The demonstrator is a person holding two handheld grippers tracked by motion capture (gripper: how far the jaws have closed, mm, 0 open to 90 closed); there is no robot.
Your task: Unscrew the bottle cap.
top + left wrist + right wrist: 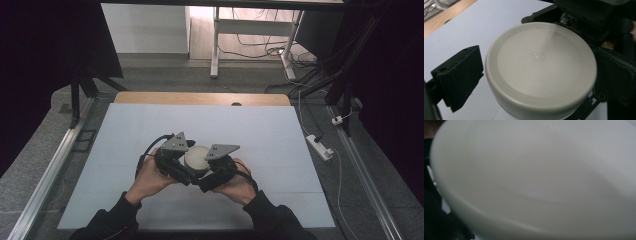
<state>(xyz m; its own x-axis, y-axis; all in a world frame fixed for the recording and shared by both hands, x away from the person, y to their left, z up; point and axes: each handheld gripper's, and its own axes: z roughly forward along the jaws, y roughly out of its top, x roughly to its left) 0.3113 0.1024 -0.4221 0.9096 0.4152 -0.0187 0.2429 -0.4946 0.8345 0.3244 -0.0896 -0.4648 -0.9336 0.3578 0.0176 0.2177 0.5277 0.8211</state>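
Observation:
A white round container with a flat lid [196, 157] stands on the pale table sheet [150, 125], between my two grippers. My left gripper [176, 161] is at its left side and my right gripper [218, 170] at its right. In the left gripper view the lid [541, 65] lies between the two black jaws. The left jaw pad [461, 75] stands a narrow gap away from the rim, so this gripper is open around it. In the right gripper view the white container [536, 177] is very close and blurred, and hides how the jaws stand.
The pale sheet covers a wooden tabletop [200, 98] that shows at the far edge. A metal rail [50, 170] runs along the left side. A power strip [320, 146] and cables lie on the floor to the right. A person's hands and dark sleeves enter from the bottom.

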